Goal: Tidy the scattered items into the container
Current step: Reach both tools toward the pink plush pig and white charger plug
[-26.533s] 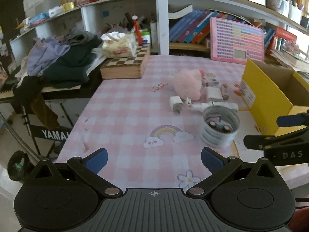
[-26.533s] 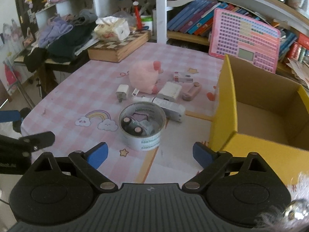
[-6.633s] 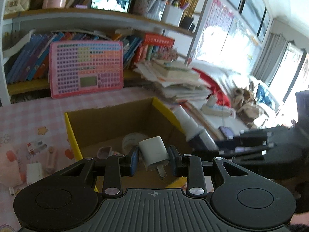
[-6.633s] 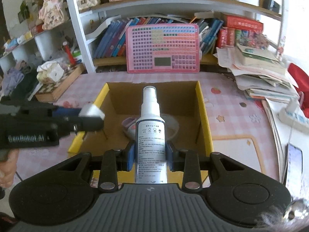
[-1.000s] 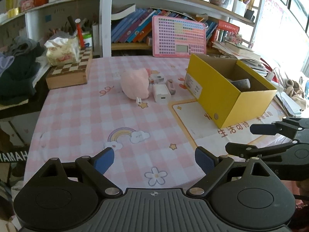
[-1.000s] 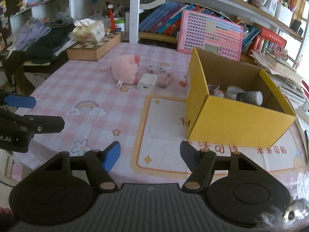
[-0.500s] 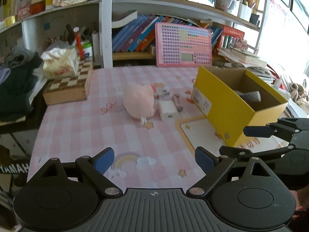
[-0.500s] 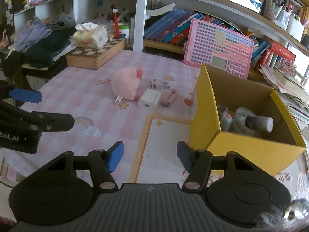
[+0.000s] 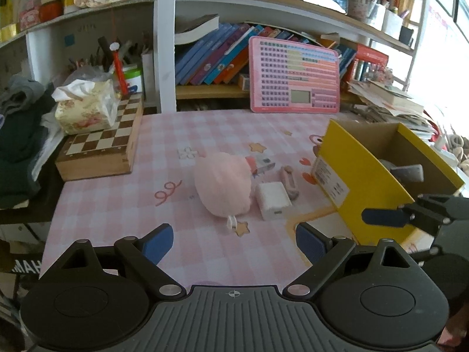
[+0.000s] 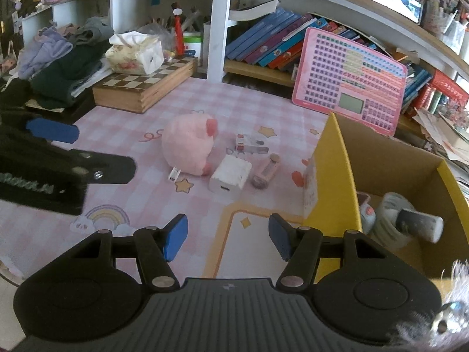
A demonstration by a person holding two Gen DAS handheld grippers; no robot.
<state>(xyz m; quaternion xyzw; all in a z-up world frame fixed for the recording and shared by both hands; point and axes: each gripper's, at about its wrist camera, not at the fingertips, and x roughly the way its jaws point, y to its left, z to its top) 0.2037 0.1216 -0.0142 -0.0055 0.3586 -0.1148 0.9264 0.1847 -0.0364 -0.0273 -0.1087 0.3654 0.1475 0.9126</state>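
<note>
Both grippers are sitting a lot closer to the leftover clutter than a second ago; the pink plush (image 9: 223, 184) and the stuff around it are looking way bigger in both wrist views now. The left gripper (image 9: 233, 239) is hanging over the pink checked tablecloth (image 9: 164, 152) with its fingers spread wide and nothing between them, same spread as before. The right gripper (image 10: 225, 236) is sitting with its fingers partly apart, narrower than a second ago, also empty.

What's still lying out on the table: the pink plush, with the white charger block (image 10: 231, 173) touching its right side, a small pink stick-shaped thing (image 10: 266, 171) just beside the charger, and a little white-and-red box (image 10: 251, 143) behind them. All of it is sitting just left of the yellow cardboard box (image 10: 337, 182).

Compared with the start, the tape roll and the spray bottle (image 10: 419, 224) are lying inside the box now instead of on the table, plus some other small pieces I can't make out. The chessboard case (image 9: 102, 143) and tissue pack (image 9: 85, 108) are sitting off in the back left corner.
</note>
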